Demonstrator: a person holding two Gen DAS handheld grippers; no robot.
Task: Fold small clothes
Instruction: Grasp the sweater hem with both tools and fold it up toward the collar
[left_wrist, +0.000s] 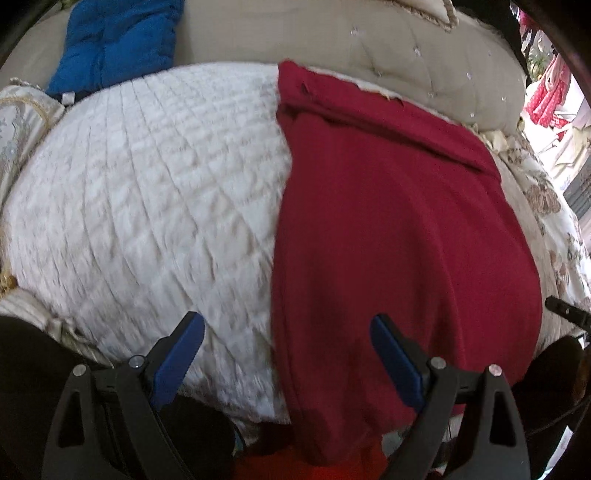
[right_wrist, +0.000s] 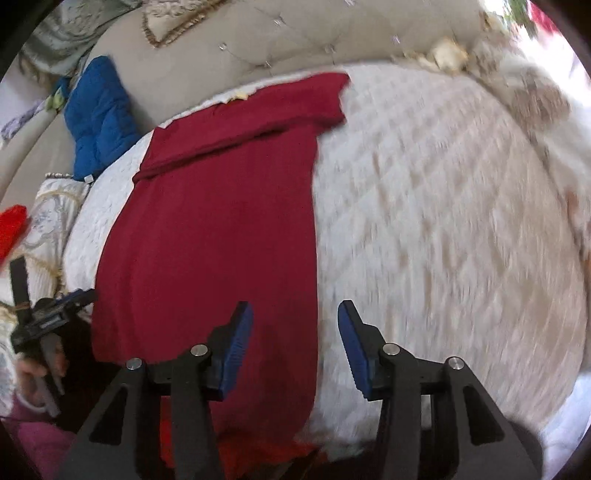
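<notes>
A dark red garment (left_wrist: 388, 229) lies flat on a white quilted bed cover (left_wrist: 147, 192), in a long strip with a sleeve folded across its far end. My left gripper (left_wrist: 286, 326) hovers open over the garment's near left edge, with nothing pinched between its blue pads. In the right wrist view the same garment (right_wrist: 214, 236) runs up the left half of the cover (right_wrist: 443, 221). My right gripper (right_wrist: 294, 310) stands open above the garment's near right edge, holding nothing. The left gripper (right_wrist: 55, 310) also shows at the garment's near left corner, held in a hand.
A blue padded item (left_wrist: 110, 40) leans against the beige tufted headboard (left_wrist: 424, 51) at the far left. Patterned pillows (left_wrist: 22, 122) flank the left side and floral bedding (left_wrist: 554, 206) the right. A bright red cloth (left_wrist: 314, 469) lies at the near edge.
</notes>
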